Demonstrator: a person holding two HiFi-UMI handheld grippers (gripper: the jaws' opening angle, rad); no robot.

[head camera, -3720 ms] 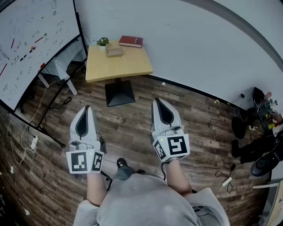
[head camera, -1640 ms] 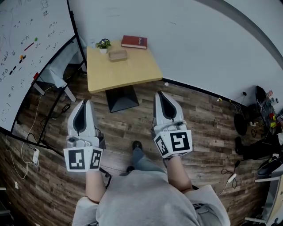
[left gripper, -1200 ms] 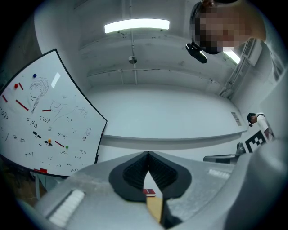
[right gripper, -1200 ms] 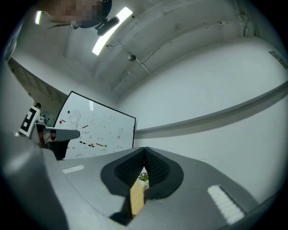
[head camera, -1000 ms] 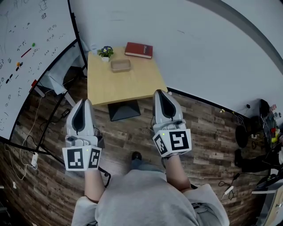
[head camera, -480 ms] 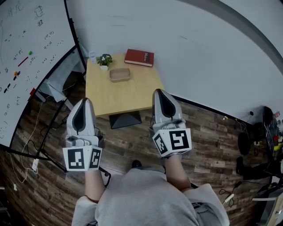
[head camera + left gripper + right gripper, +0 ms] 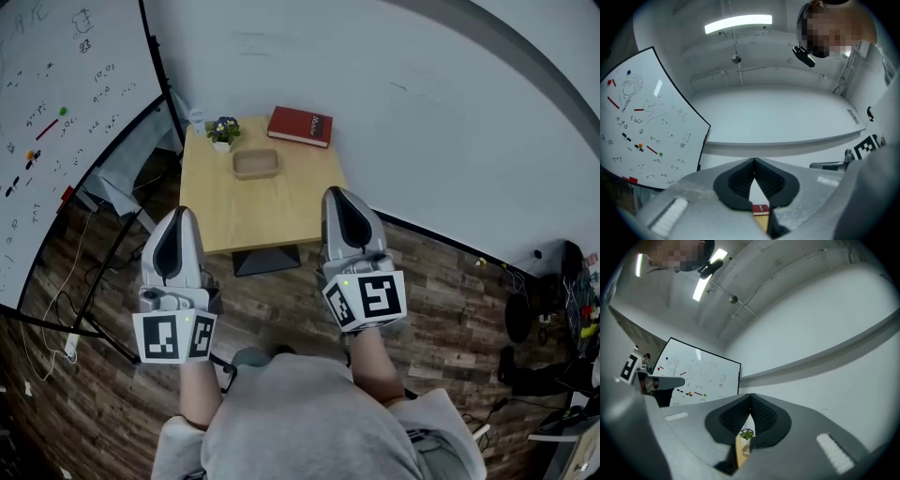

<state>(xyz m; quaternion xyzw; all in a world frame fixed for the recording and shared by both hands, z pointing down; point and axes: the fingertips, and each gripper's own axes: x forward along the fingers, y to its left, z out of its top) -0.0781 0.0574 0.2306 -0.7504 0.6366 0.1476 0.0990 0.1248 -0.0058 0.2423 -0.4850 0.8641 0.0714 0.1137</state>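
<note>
Where the whiteboard [image 7: 56,112] stands at the far left, the left gripper [image 7: 181,214] hovers just beside the tabletop's [image 7: 253,211] left edge, its fingers pressed together on nothing. Along the tabletop's far side sit a small potted plant [image 7: 223,129], then a shallow tan tray [image 7: 256,164] with its long axis running left to right, then a red book [image 7: 300,127] lying flat, its long axis also across, dipping slightly to the right. The right gripper [image 7: 336,192] hovers at the tabletop's near right corner, fingers likewise closed tip to tip, empty.
</note>
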